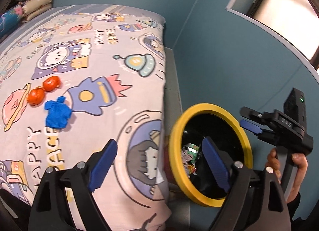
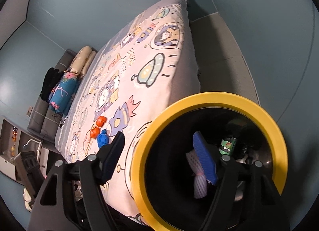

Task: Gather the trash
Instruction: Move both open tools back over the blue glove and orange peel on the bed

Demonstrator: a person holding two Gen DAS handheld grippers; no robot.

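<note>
A yellow-rimmed black trash bin stands beside the bed's right edge, with wrappers inside; it fills the lower right of the right wrist view. On the bed lie two pieces of orange peel and a crumpled blue glove, also seen in the right wrist view. My left gripper is open and empty over the bed edge and bin. My right gripper is open over the bin mouth. A white foam net lies inside the bin behind its right finger.
The bed has a cartoon space-print sheet. Folded pillows and a blue cushion lie at its head. Blue walls surround it, with a window at the upper right. A grey floor strip runs alongside the bed.
</note>
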